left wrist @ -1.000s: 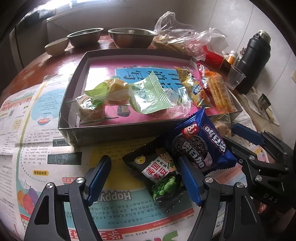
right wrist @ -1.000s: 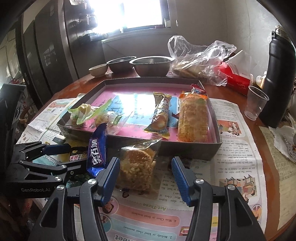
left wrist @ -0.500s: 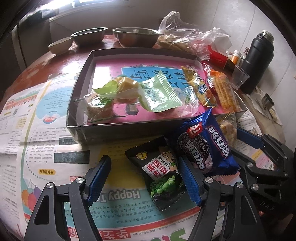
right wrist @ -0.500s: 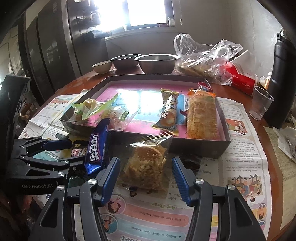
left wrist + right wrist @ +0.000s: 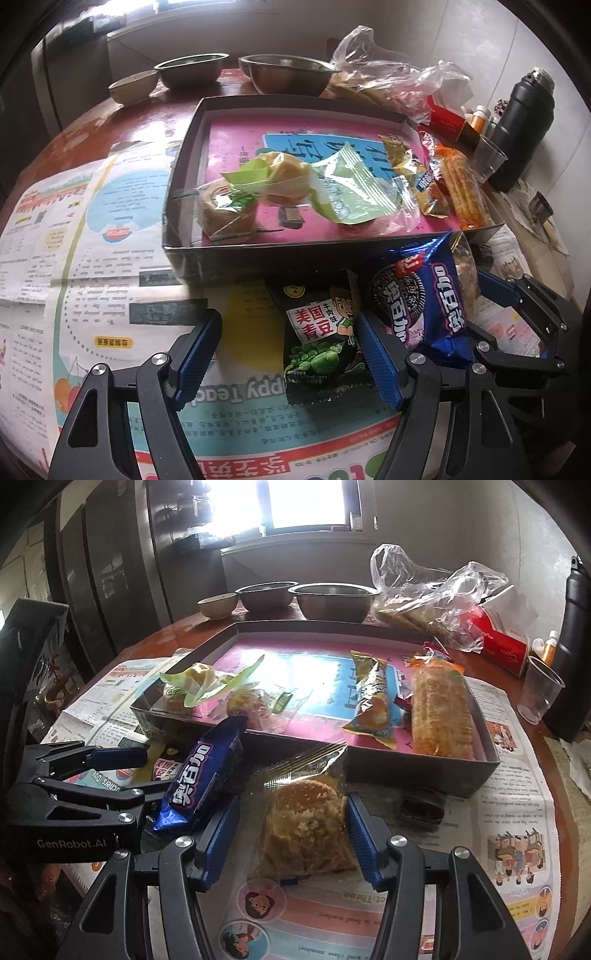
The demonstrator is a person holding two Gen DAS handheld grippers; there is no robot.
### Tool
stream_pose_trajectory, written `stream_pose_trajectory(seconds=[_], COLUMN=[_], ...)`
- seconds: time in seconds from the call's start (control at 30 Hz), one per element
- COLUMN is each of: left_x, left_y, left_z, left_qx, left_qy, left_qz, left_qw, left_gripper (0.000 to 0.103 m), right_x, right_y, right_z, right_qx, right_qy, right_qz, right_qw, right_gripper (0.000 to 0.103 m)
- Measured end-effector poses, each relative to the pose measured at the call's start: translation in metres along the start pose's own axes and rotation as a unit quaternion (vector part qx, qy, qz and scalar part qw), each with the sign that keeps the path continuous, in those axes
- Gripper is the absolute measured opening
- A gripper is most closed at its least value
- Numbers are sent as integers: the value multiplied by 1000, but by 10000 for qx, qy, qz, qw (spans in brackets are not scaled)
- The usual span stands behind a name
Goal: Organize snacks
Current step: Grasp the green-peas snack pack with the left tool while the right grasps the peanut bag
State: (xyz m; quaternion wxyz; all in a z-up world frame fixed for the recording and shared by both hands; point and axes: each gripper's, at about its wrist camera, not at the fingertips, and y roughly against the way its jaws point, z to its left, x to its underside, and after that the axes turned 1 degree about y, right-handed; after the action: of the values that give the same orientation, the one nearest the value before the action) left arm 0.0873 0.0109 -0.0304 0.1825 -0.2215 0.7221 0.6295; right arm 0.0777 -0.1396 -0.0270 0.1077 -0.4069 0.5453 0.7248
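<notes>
A: Tool state?
B: Left gripper stands wide, pea packet at its right pad, unheld. Right gripper brackets the cake packet; grip cannot be confirmed.
A: Risk?
B: The blue cookie packet leans between both tools; closing may snag it.
A: Container?
B: Box ahead holds pastries, wafers.

Left gripper is held angled downward, jaws parted, nothing clamped. Right gripper is held just beside it, likewise angled downward, jaws parted less widely; a grip cannot be confirmed.
</notes>
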Motion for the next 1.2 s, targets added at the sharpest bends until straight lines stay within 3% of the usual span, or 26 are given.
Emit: stream_pose_trajectory(seconds=[0.8,1.2], left_x=[0,1], left_y=[-3,-2], left_z=[-1,3], left_qx=[-232,-125], left_qy=[-106,-171], left_qz=[-101,-176], left_qw=[9996,9996], left_gripper=[76,76], right_x=[10,10], right_y=[-9,-3], right_z=[14,-8], right_qx=[26,-580], right_qy=[554,71], right_qz=[-56,2], right_qw=[9984,9983], right_gripper=[49,45])
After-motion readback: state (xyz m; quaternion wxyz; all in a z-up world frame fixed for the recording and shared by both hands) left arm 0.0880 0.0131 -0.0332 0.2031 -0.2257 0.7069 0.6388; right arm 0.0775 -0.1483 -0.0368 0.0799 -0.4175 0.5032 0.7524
